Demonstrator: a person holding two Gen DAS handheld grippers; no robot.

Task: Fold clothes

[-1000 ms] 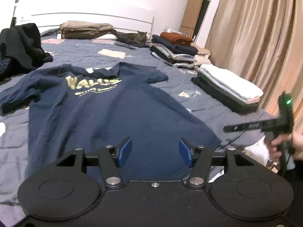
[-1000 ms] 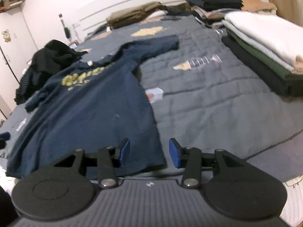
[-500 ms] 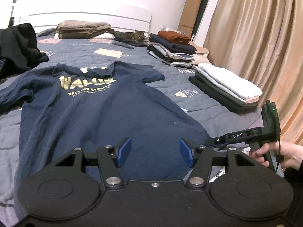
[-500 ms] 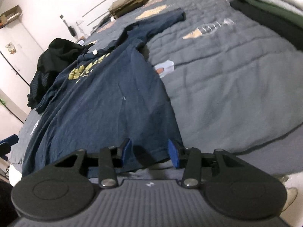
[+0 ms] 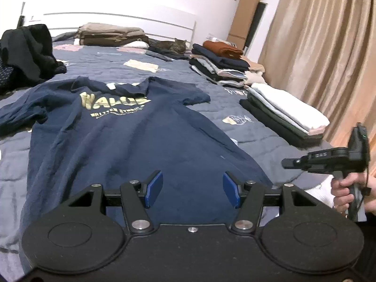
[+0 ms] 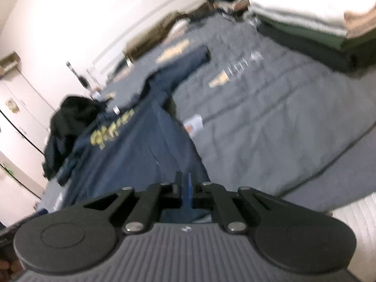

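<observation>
A navy T-shirt with yellow lettering lies spread face up on the grey bed, collar at the far end. My left gripper hovers open over the near hem, with nothing between its blue pads. My right gripper, held by a hand, sits just off the hem's right corner. In the blurred right wrist view the right gripper has its jaws together at that corner of the T-shirt. I cannot tell whether any fabric is pinched.
Folded stacks line the bed's right side: a white-topped pile and a mixed pile. A tan pile and a cat lie at the headboard. Black clothes are heaped far left. Curtains hang right.
The right gripper's jaws have gone from apart to together, and it has rolled and shifted beside the hem's right corner. The left gripper and the T-shirt stayed put.
</observation>
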